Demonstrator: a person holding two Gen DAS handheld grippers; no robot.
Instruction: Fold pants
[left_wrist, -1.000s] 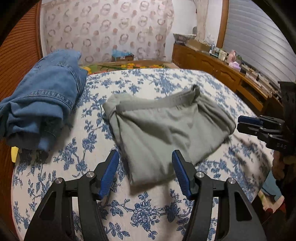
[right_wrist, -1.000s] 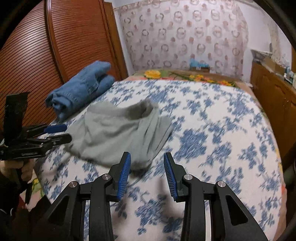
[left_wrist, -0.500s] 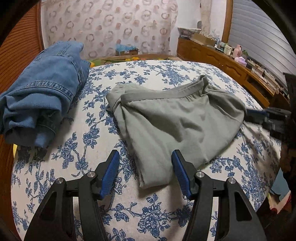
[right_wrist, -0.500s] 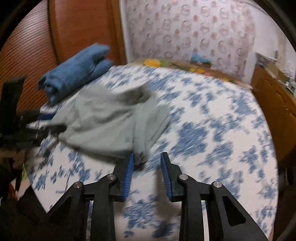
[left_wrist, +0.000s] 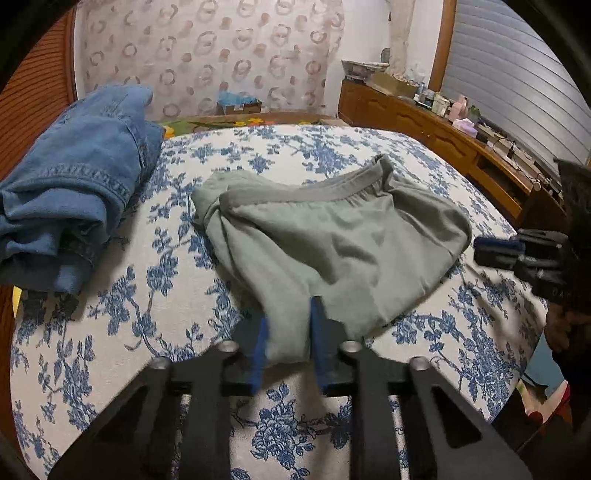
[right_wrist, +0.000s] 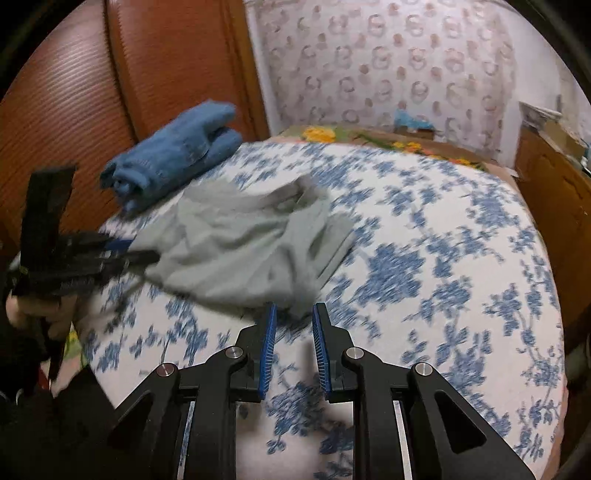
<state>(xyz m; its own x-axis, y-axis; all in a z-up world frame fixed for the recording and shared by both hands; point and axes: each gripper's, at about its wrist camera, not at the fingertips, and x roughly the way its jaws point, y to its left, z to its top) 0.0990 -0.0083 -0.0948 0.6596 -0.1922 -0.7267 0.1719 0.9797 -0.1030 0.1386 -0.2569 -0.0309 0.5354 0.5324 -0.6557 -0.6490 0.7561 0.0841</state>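
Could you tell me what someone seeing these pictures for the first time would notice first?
Most likely the grey-green pants, lying crumpled in the middle of the blue-flowered bedspread, with the left gripper pinching their near corner, its jaws having just closed on the cloth. Next, the folded blue jeans at the bed's left edge beside the wooden wardrobe doors. The right gripper hovers narrowly open at the pants' other corner.
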